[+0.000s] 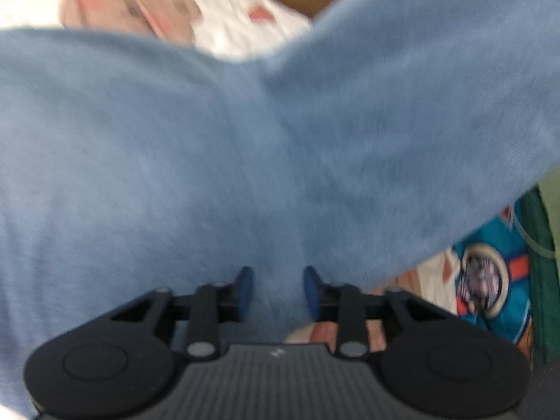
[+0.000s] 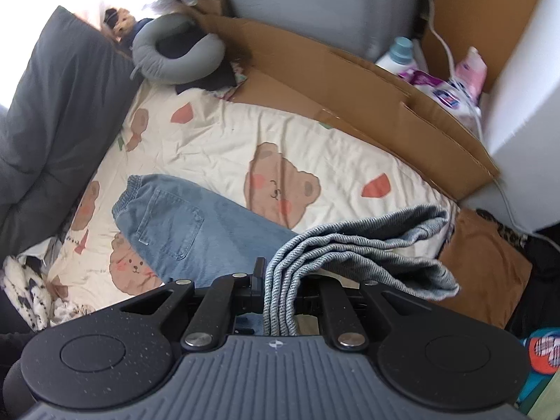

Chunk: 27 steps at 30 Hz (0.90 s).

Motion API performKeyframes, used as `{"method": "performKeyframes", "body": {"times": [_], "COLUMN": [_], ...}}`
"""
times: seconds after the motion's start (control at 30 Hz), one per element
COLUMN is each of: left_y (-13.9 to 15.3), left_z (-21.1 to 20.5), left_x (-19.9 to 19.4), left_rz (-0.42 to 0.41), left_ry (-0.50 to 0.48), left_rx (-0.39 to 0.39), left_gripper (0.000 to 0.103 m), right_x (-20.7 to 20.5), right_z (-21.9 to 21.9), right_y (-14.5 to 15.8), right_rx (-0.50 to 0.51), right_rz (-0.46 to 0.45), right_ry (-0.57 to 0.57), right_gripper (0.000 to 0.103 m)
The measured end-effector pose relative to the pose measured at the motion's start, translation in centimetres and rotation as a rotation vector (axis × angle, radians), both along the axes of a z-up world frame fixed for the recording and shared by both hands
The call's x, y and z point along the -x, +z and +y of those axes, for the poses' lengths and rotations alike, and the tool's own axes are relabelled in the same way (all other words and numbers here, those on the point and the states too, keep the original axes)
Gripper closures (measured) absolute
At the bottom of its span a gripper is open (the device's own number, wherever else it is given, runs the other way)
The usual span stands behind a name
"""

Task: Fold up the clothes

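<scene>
Half-hidden jeans (image 2: 196, 224) behind gripped hem (image 2: 350, 245)

Left claw (image 1: 279, 292) parted over blurred blue jeans (image 1: 227, 147); bear-print sheet (image 1: 224, 10) behind

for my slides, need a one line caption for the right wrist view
Right gripper clamps the bunched hem of blue jeans lying on a bear-print sheet.
</scene>
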<state>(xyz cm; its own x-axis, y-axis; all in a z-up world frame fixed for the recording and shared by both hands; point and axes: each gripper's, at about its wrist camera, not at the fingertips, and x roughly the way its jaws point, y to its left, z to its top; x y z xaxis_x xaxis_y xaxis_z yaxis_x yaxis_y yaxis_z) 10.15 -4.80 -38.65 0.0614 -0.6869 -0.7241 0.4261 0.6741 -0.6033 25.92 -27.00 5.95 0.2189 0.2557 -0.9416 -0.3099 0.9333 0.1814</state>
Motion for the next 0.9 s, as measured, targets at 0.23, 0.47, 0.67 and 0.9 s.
{"method": "performKeyframes", "body": {"times": [0.23, 0.47, 0.67, 0.9], "left_y": [2.5, 4.5, 4.0, 4.4], "left_z": [5.7, 11.6, 15.8, 20.1], "left_x": [-1.9, -3.3, -3.2, -2.3], "left_rz": [-0.109, -0.176, -0.159, -0.155], "left_ry": [0.235, 0.466, 0.561, 0.697], "left_rx": [-0.012, -0.029, -0.049, -0.038], "left_gripper": [0.03, 0.011, 0.011, 0.011], "right_x": [-1.3, -2.1, -2.9, -3.8], "right_z": [5.6, 10.2, 13.1, 16.0], "right_y": [-0.8, -1.8, -3.2, -7.3], "right_rx": [0.009, -0.013, -0.04, -0.11], "right_rz": [0.04, 0.062, 0.075, 0.112], "right_ry": [0.069, 0.127, 0.154, 0.192], "right_gripper": [0.094, 0.094, 0.094, 0.094]}}
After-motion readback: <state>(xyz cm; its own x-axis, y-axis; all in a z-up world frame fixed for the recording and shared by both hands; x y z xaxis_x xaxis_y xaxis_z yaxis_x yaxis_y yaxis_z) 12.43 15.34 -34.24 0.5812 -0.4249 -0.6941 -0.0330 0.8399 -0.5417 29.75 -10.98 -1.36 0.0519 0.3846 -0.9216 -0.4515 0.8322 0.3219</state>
